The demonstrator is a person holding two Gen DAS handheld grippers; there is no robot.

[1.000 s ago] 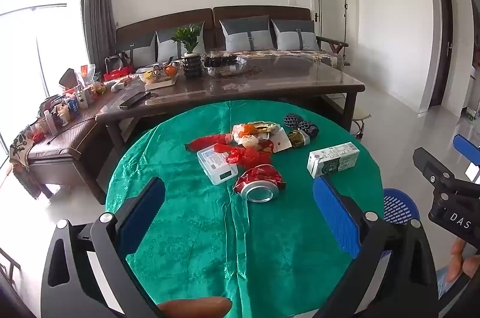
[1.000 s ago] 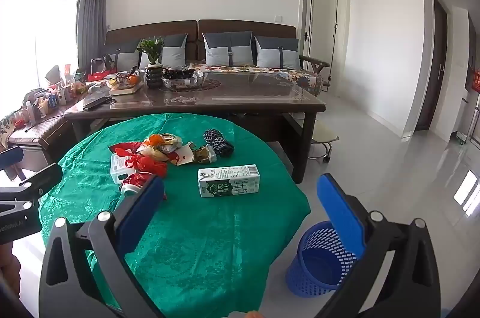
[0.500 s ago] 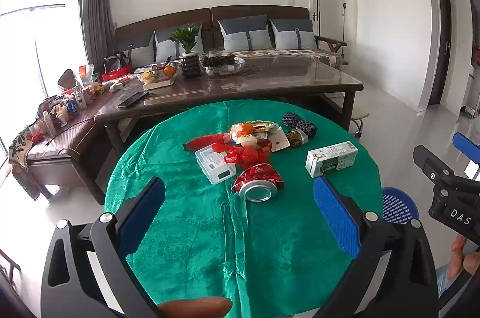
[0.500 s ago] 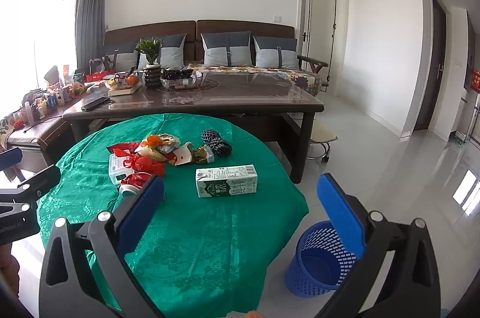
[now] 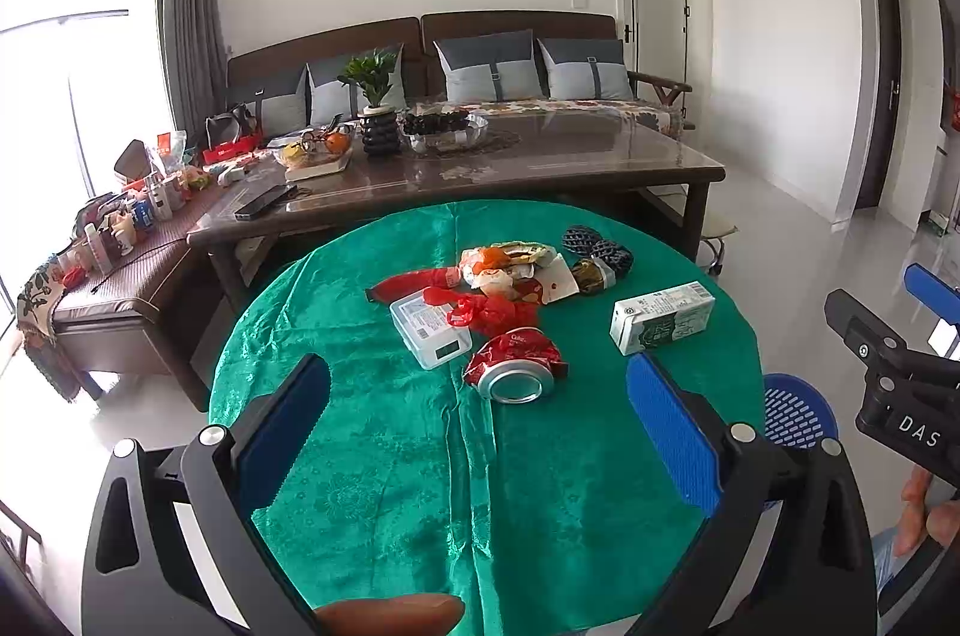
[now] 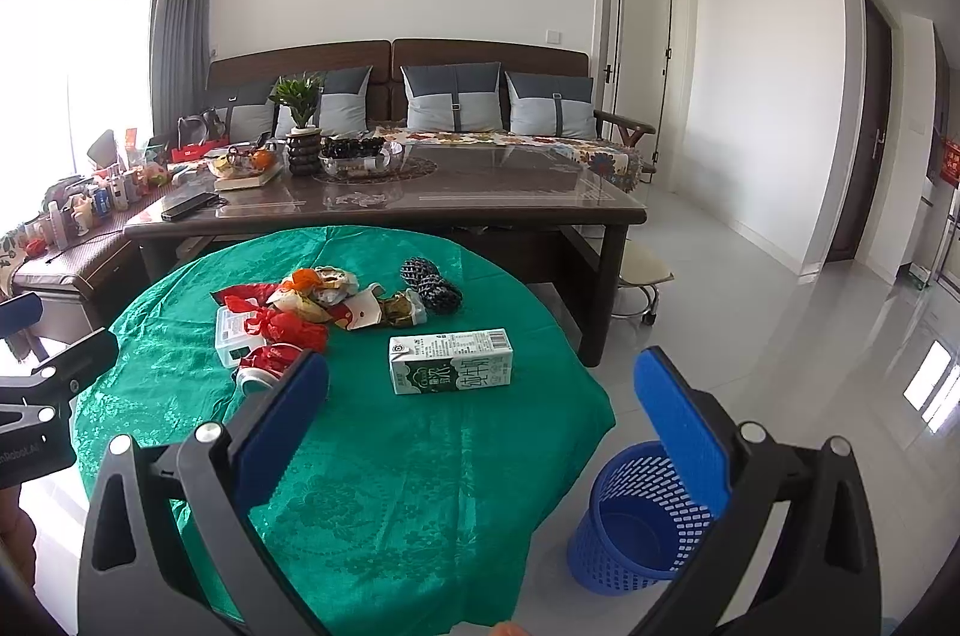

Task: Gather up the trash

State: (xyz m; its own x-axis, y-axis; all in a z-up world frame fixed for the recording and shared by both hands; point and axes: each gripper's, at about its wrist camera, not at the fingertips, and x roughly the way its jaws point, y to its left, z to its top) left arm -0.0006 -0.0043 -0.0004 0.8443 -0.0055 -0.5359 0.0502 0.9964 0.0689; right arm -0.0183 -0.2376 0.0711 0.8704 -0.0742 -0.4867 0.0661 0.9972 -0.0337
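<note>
Trash lies on a round table with a green cloth (image 5: 384,456): a crushed red can (image 5: 516,369), a clear plastic box (image 5: 427,330), red wrappers (image 5: 489,309), food wrappers (image 5: 510,264), a dark mesh net (image 5: 597,246) and a white-green milk carton (image 5: 663,317) (image 6: 451,361). A blue mesh bin (image 6: 630,519) stands on the floor right of the table. My left gripper (image 5: 477,423) is open and empty above the near table, short of the can. My right gripper (image 6: 480,411) is open and empty, just short of the carton.
A long dark coffee table (image 6: 480,198) with a plant, fruit bowls and a remote stands behind the round table. A sofa with grey cushions (image 6: 450,96) is at the back wall. A cluttered bench (image 5: 108,252) is at the left. A stool (image 6: 642,276) stands by the coffee table.
Both grippers have drifted slightly; the views shifted a little. The trash has not moved and both grippers stay open.
</note>
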